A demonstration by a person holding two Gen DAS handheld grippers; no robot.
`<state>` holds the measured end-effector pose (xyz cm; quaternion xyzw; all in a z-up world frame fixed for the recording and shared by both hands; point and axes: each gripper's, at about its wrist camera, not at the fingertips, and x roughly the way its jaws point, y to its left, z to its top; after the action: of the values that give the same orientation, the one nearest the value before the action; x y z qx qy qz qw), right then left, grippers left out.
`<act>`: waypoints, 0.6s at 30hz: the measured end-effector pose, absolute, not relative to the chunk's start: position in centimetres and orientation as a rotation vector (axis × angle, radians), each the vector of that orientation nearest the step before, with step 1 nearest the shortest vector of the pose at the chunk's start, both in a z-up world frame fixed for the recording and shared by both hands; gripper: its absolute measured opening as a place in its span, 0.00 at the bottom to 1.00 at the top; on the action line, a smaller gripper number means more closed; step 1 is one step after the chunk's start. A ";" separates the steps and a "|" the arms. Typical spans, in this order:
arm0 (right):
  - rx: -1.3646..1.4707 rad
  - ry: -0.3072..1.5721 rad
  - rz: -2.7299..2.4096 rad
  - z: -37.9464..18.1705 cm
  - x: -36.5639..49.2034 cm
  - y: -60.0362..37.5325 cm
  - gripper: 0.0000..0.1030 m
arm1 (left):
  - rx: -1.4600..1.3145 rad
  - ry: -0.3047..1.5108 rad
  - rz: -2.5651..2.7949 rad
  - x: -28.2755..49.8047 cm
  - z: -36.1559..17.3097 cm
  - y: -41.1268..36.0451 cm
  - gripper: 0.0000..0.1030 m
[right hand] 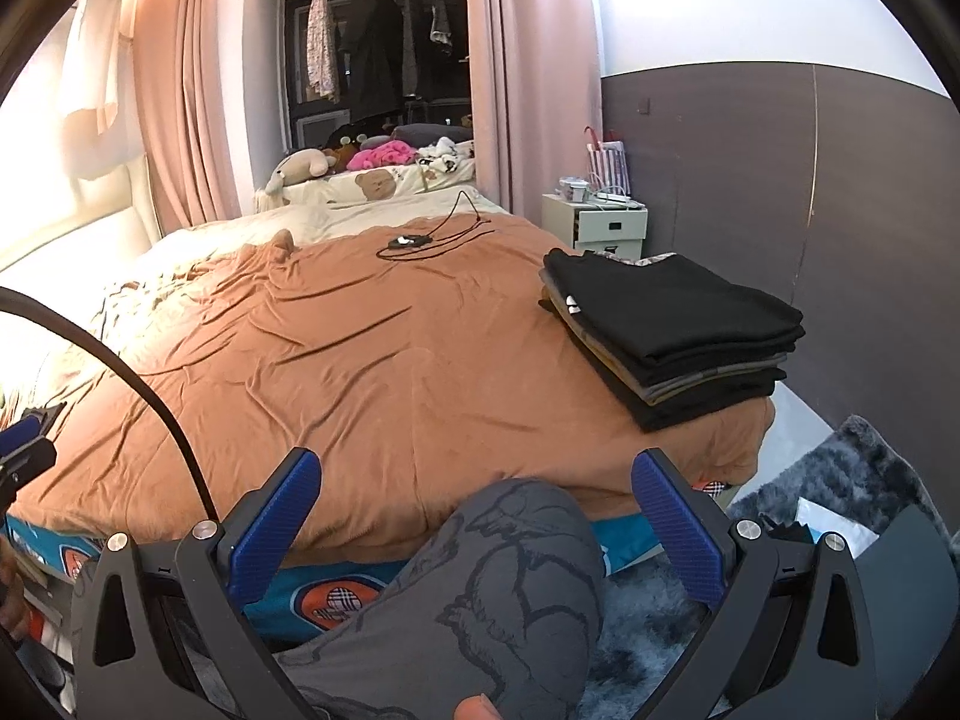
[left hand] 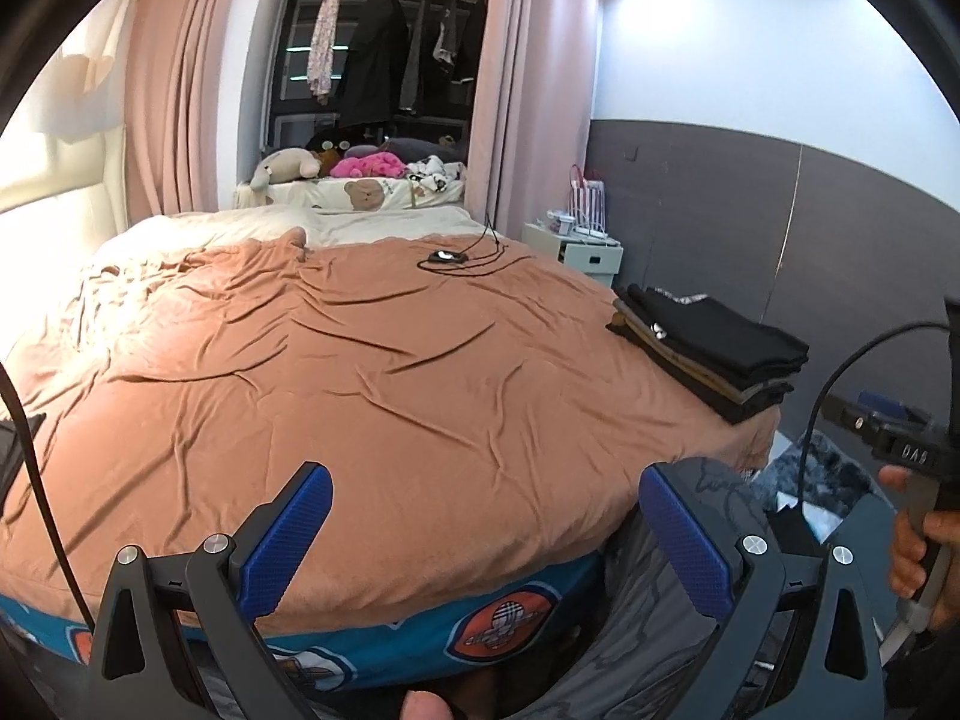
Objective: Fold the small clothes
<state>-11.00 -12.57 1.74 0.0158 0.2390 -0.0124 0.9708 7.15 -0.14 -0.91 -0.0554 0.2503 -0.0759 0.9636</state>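
A stack of several folded dark clothes (left hand: 714, 354) sits at the right front corner of the bed, on the wrinkled orange-brown sheet (left hand: 360, 372). The stack also shows in the right wrist view (right hand: 672, 324). My left gripper (left hand: 486, 516) is open and empty, held at the bed's near edge. My right gripper (right hand: 474, 498) is open and empty, above the person's knee in grey patterned trousers (right hand: 492, 588). The right gripper's handle (left hand: 924, 480) shows at the right edge of the left wrist view. No unfolded garment shows on the sheet.
A black cable with a small device (left hand: 447, 257) lies on the far part of the bed. Plush toys and pillows (left hand: 354, 171) sit behind it. A white nightstand (right hand: 594, 222) stands at the right wall. A grey shaggy rug (right hand: 840, 480) lies on the floor.
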 end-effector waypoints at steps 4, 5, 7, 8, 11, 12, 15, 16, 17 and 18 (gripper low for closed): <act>0.023 0.479 -0.034 1.6 -11.1 -12.3 1.00 | -0.123 0.498 -0.148 6.9 -0.8 0.0 1.00; 0.025 0.477 -0.032 1.7 -11.1 -12.1 1.00 | -0.127 0.498 -0.147 6.8 -0.8 0.0 1.00; 0.014 0.468 -0.041 1.8 -11.2 -11.7 1.00 | -0.129 0.497 -0.137 6.7 -0.7 0.1 1.00; 0.013 0.468 -0.037 1.6 -11.2 -11.6 1.00 | -0.127 0.495 -0.135 6.7 -0.7 0.1 1.00; 0.014 0.471 -0.027 1.3 -11.2 -11.2 1.00 | -0.131 0.501 -0.131 6.6 -0.5 0.2 1.00; 0.011 0.471 -0.029 1.3 -11.2 -11.2 1.00 | -0.131 0.496 -0.131 6.4 -0.5 0.2 1.00; 0.010 0.473 -0.027 1.1 -11.3 -11.1 1.00 | -0.121 0.488 -0.122 6.2 -0.4 0.2 1.00; 0.009 0.472 -0.028 1.1 -11.3 -11.1 1.00 | -0.122 0.490 -0.125 6.2 -0.4 0.2 1.00; 0.008 0.472 -0.029 1.1 -11.3 -11.0 1.00 | -0.123 0.491 -0.126 6.3 -0.4 0.2 1.00; 0.008 0.472 -0.029 1.1 -11.3 -11.0 1.00 | -0.122 0.493 -0.122 6.3 -0.4 0.2 1.00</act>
<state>-11.28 -11.00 1.07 0.0039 0.2338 -0.0144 0.9722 6.31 0.19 -0.36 -0.0604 0.2436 -0.0604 0.9661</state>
